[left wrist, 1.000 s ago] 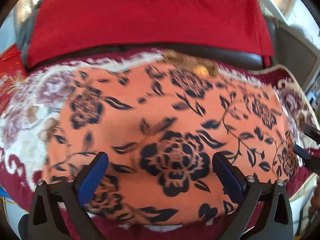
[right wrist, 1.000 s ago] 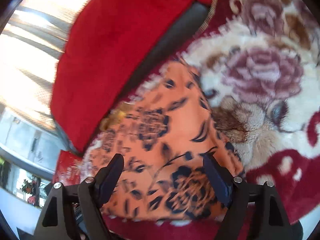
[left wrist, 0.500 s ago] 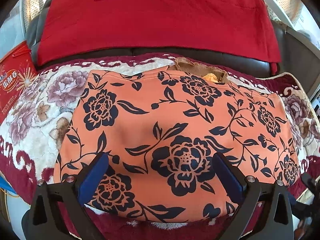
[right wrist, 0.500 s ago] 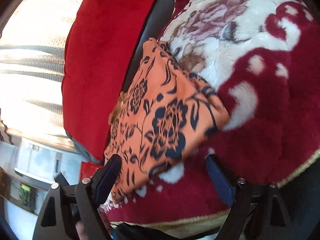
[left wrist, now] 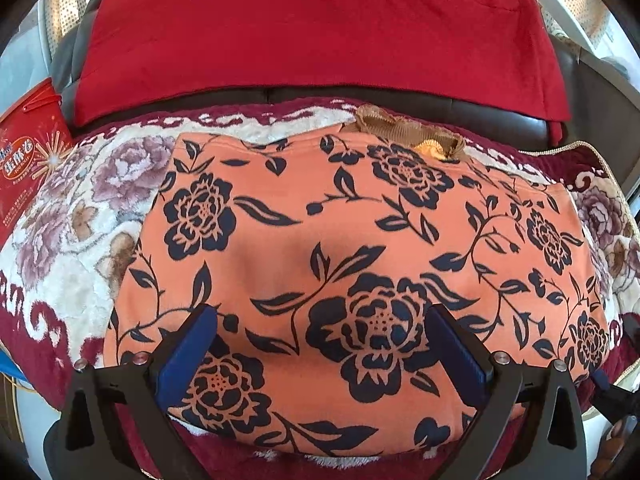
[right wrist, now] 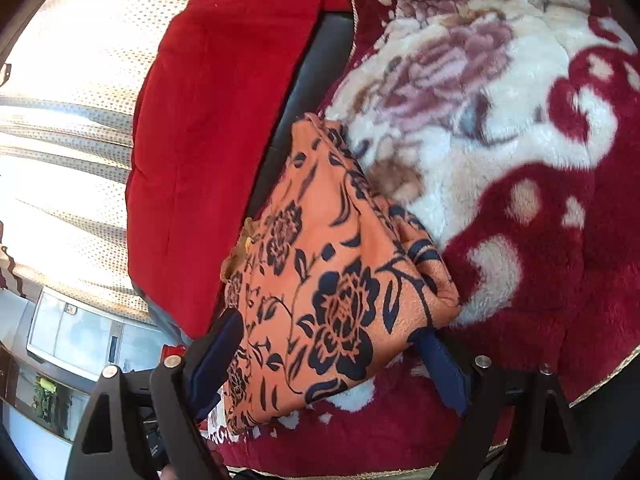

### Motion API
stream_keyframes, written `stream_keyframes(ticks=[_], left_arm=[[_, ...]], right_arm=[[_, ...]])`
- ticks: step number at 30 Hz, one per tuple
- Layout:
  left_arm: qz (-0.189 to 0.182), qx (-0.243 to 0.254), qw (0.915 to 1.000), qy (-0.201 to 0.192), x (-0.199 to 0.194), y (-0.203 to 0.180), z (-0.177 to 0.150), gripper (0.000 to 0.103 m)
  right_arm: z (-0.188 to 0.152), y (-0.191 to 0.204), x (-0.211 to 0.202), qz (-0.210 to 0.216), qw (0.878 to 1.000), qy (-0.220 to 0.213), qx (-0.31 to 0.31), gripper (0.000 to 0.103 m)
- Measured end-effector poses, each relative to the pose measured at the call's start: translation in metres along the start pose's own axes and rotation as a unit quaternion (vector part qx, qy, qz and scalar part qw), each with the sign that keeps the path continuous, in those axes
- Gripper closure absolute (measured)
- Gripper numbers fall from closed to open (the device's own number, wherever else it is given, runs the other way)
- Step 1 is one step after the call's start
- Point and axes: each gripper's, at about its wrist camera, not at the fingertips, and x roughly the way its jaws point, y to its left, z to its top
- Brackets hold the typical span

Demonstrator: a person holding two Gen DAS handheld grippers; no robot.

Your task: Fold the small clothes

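My left fingers (left wrist: 320, 344) stand wide apart above the orange floral garment (left wrist: 360, 280), which lies flat on the plush blanket (left wrist: 60, 240), clamped on nothing. My right fingers (right wrist: 332, 356) are spread too, straddling the garment's near corner from the side without pressing it. I judge both are poised at opposite edges so the next fold can start from a squared, flattened piece.
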Motion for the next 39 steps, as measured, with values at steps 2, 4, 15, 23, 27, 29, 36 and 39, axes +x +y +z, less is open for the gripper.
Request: stream_keyframes(ticks=[2, 4, 15, 23, 27, 29, 36, 39], left_arm=[[-0.003, 0.001, 1.0000, -0.006, -0.001, -0.002, 0.004, 0.000], [-0.005, 0.004, 1.0000, -0.006, 0.003, -0.004, 0.005, 0.000], [0.005, 0.021, 0.9997, -0.013, 0.007, -0.014, 0.003, 0.000], [0.018, 0.026, 0.9994, 0.013, 0.014, -0.018, 0.001, 0.000], [0.021, 0.027, 0.9991, 0.024, 0.021, -0.018, 0.000, 0.000], [0.014, 0.015, 0.9994, 0.027, 0.025, -0.014, 0.002, 0.000], [0.006, 0.014, 0.9998, 0.009, 0.007, -0.010, 0.004, 0.000], [0.006, 0.012, 0.9995, 0.030, 0.025, -0.009, 0.002, 0.000]], right_arm=[[0.002, 0.008, -0.004, -0.005, 1.000, -0.013, -0.020, 0.014], [0.002, 0.013, -0.003, -0.019, 0.999, -0.012, -0.042, 0.014], [0.006, 0.020, 0.003, -0.004, 0.998, -0.011, -0.056, 0.014], [0.010, 0.012, 0.018, -0.011, 0.999, 0.003, -0.044, 0.029], [0.013, 0.015, 0.027, -0.033, 0.998, 0.011, -0.062, 0.030], [0.013, 0.011, 0.034, -0.039, 0.998, 0.022, -0.052, 0.036], [0.013, 0.022, 0.035, -0.045, 0.996, 0.019, -0.079, 0.037], [0.016, 0.015, 0.044, -0.057, 0.996, 0.027, -0.064, 0.037]])
